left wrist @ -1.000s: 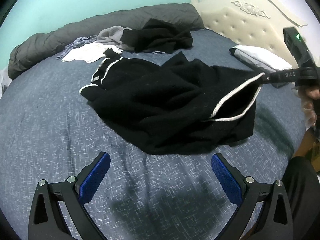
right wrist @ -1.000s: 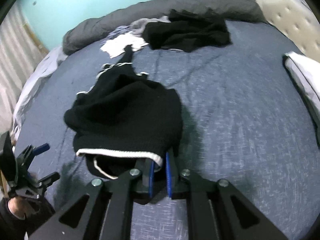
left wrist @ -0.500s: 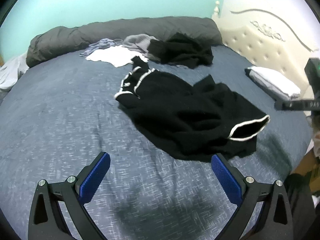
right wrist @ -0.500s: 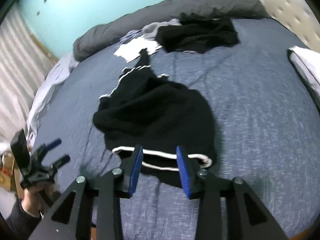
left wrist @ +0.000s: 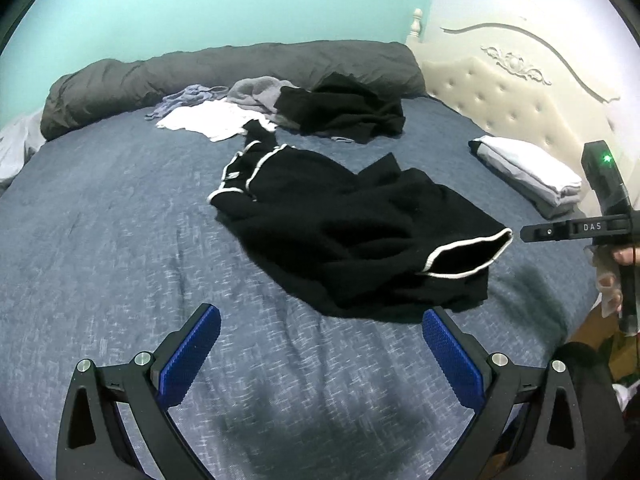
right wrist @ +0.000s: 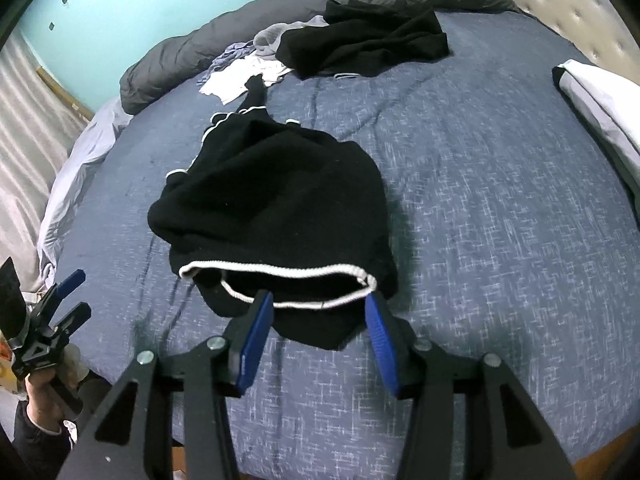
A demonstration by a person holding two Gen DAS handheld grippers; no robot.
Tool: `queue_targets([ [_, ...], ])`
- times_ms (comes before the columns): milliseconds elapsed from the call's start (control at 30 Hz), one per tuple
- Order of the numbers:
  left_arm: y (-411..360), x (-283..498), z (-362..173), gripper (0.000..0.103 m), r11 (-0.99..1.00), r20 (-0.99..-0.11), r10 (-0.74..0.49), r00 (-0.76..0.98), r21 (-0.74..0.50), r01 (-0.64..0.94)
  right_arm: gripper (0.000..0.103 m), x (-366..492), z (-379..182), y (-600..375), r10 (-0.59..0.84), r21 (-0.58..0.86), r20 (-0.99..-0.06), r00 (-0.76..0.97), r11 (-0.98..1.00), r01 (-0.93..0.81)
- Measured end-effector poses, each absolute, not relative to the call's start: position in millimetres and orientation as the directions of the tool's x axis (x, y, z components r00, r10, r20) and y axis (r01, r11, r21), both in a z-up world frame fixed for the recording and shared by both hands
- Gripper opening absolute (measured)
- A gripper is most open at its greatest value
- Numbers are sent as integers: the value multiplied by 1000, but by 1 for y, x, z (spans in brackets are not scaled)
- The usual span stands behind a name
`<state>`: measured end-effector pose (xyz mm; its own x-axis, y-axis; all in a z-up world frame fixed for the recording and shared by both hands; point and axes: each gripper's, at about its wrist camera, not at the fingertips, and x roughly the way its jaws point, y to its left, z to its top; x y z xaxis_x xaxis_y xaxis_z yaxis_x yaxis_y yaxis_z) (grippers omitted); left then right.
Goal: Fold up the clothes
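A black knit garment with white trim lies crumpled on the blue bed cover. Its white-edged opening faces my right gripper, whose jaws are opening just above the hem, with nothing pressed between the blue pads. From the left wrist view the right gripper shows as a black tool at the right edge, clear of the cloth. My left gripper stands wide open over bare cover, short of the garment. In the right wrist view it is a small black tool at the lower left.
More clothes lie at the far side: a black heap, a white piece, grey and lilac ones. A rolled grey duvet lines the back. Folded white and grey cloth sits by the cream headboard.
My right gripper has let go of the white-trimmed hem and its jaws have spread; the hem has dropped onto the bed. My left gripper has drawn back and up, so the garment looks farther off.
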<state>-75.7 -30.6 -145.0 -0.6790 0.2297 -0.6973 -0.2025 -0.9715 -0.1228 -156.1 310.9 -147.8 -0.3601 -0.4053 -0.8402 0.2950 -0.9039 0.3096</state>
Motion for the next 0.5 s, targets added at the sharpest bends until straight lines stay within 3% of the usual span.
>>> queue_targets([
  [500, 21, -108, -177, 103, -967, -726, 223, -651, -82, -239, 49, -161, -168, 312, -395, 287, -861, -320, -898, 334],
])
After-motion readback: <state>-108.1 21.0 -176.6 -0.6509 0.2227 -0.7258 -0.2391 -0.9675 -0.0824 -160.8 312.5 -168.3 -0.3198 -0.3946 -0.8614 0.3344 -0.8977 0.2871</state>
